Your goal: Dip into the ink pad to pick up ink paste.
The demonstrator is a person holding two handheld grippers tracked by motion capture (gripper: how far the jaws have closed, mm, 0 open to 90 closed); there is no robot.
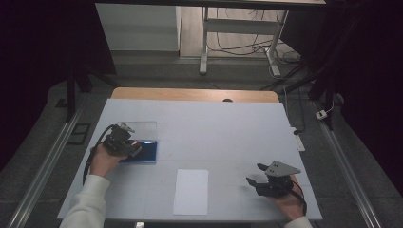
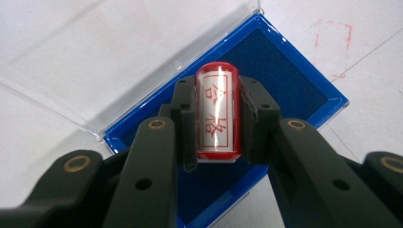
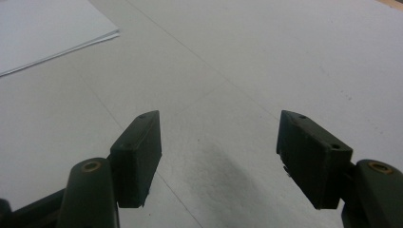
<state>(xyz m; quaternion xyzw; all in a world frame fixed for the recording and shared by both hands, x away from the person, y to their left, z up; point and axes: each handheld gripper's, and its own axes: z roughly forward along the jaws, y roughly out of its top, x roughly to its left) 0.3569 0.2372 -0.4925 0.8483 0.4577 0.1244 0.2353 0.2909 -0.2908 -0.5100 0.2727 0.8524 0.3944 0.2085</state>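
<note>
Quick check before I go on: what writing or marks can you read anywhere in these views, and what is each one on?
"合格", in red characters one above the other, inside a red frame on the white label of the red stamp held in the left gripper over the blue ink pad.
Faint red square outline on the table cover beside the pad: an old stamp print, too faint to read.
White paper: no writing to be seen.
</note>
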